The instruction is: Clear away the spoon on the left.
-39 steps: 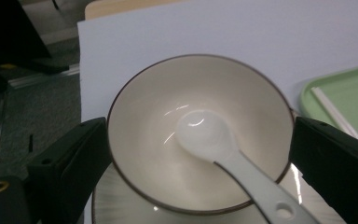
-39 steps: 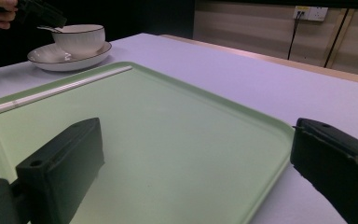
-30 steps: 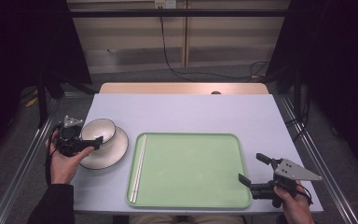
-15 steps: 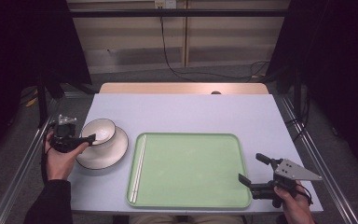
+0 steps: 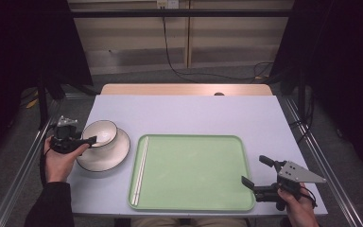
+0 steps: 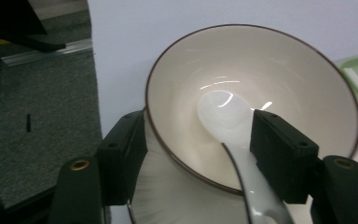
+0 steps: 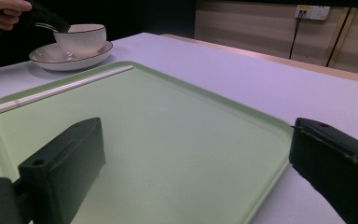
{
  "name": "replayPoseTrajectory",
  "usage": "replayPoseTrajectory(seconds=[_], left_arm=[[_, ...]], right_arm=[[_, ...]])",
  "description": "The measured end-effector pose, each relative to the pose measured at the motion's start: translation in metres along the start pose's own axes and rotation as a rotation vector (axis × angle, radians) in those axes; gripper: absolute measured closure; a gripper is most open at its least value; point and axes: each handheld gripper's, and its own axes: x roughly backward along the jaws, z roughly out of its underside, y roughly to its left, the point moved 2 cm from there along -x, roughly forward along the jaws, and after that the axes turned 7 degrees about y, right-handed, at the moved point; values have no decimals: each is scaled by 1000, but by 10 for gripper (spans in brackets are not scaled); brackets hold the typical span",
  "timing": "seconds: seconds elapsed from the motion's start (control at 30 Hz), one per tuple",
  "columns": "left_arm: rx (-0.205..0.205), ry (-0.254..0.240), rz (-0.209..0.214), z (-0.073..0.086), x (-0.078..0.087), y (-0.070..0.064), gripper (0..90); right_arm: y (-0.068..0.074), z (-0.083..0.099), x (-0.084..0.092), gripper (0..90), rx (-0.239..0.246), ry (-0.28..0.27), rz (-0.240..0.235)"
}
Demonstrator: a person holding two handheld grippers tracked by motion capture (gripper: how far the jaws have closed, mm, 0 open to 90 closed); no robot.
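A white bowl [image 5: 100,133] with a dark rim stands on a white plate [image 5: 105,158] at the table's left. A white spoon [image 6: 223,116] lies inside the bowl. My left gripper [image 5: 90,140] straddles the bowl's left rim, one jaw outside the wall and the other inside beside the spoon's handle. Its jaws have just been closing, and a gap still shows, so the pads do not press. My right gripper [image 5: 254,170] stands wide open over the near right corner of the green tray [image 5: 194,170], with nothing between its fingers.
White chopsticks [image 5: 140,170] lie along the tray's left edge. The table's near edge runs just below the tray, and metal rails [image 5: 23,165] flank both sides. A wooden strip and cables lie beyond the far edge.
The left gripper's jaws have narrowed around the bowl's rim, and the hand has shifted slightly. The right hand and gripper have not moved.
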Motion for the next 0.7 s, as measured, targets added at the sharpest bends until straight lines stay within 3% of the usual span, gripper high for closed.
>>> replayPoseTrajectory(seconds=[0.13,0.17,0.2,0.23,0.27,0.33,0.5,0.7], left_arm=[[-13,31,-26,1,-4,-1,314],[-5,37,-39,1,-5,1,322],[32,33,-44,1,-7,1,290],[32,41,-37,1,-7,2,269],[37,33,-21,2,-7,2,291],[41,33,-39,2,-8,5,359],[52,22,-20,2,-9,10,494],[39,28,-27,2,-9,11,551]], right_arm=[[0,0,0,31,0,2,1],[0,0,0,31,-1,3,1],[0,0,0,31,-2,4,1],[0,0,0,31,1,2,1],[0,0,0,31,1,1,-1],[0,0,0,31,0,3,2],[0,0,0,31,0,6,0],[0,1,-1,31,5,15,-1]])
